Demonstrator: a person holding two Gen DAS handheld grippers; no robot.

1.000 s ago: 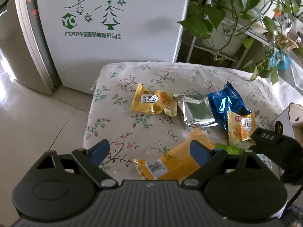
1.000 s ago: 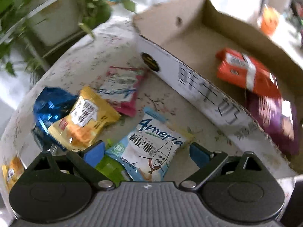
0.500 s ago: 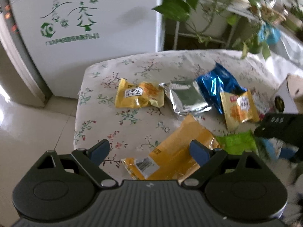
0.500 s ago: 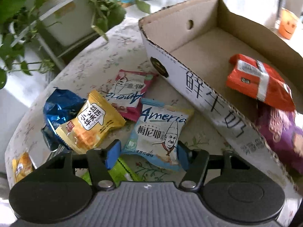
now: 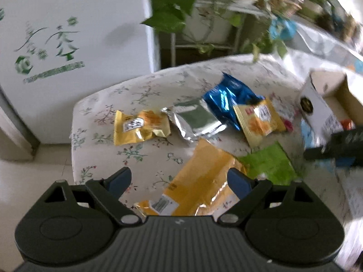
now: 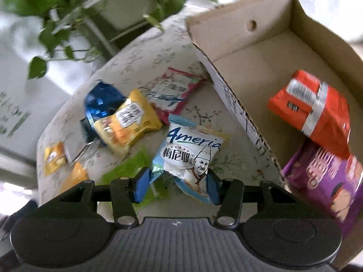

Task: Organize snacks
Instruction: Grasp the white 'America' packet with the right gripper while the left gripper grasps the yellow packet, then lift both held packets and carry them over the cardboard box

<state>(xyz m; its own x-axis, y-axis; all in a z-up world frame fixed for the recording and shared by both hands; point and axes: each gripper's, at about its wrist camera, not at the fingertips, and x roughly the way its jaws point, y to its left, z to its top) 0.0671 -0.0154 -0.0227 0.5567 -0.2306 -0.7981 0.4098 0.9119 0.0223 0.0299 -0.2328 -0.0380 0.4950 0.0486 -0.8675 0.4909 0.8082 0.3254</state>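
My right gripper (image 6: pixel 177 187) is closing its jaws on a white and blue snack packet (image 6: pixel 190 156). Both blue pads press its lower sides, and it hangs a little above the floral tablecloth (image 6: pixel 140 59). Right beside it stands an open cardboard box (image 6: pixel 238 111) holding an orange-red packet (image 6: pixel 310 106) and a purple packet (image 6: pixel 326 176). My left gripper (image 5: pixel 179 180) is open, hovering over a large yellow packet (image 5: pixel 204 181) without touching it. A green packet (image 5: pixel 270 165) lies to its right.
Loose on the cloth lie a small yellow packet (image 5: pixel 138 127), a silver one (image 5: pixel 195 120), a blue one (image 5: pixel 226 95), another yellow one (image 5: pixel 258 117) and a pink one (image 6: pixel 174 90). A white cabinet (image 5: pixel 68 34) and potted plants (image 5: pixel 181 4) stand behind the table; floor lies left.
The right jaws went from wide open to gripping the white and blue packet, which has risen slightly off the cloth. The left gripper stayed open and rolled, tilting its view.
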